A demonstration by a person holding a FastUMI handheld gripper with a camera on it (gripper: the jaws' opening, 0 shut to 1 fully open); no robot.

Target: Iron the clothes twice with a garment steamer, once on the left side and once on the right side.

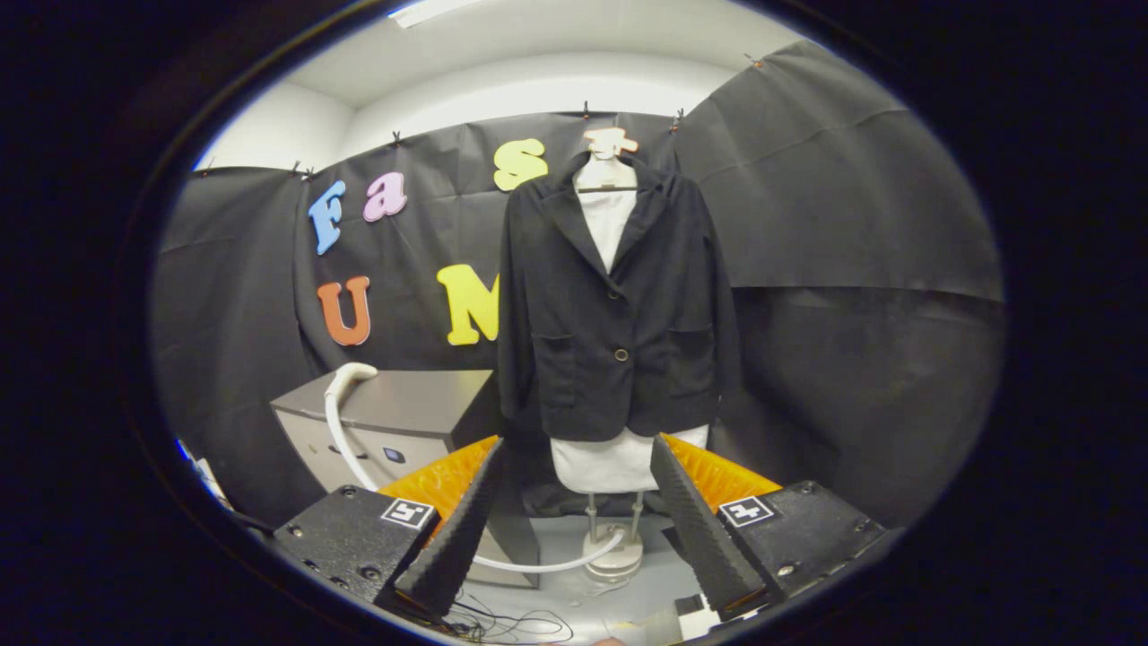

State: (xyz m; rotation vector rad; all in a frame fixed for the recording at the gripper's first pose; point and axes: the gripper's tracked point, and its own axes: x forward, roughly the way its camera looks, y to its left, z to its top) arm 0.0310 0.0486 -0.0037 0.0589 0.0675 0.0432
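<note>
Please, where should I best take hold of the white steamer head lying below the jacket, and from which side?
Probably at its neck, where the white hose joins the steamer head at the foot of the stand, coming from above and in front. The hose leaves it leftward, so close the fingers across the neck. The tool is open and well apart from it.

From my remote station I see a pale floor (556,538) carrying a grey cabinet (395,422) against the booth wall, beyond the gripper (574,525), whose fingers stand spread apart with nothing between them. A round stand base (614,554) rests on the floor beside it, and thin dark cables (511,621) trail nearer the fingers.
</note>
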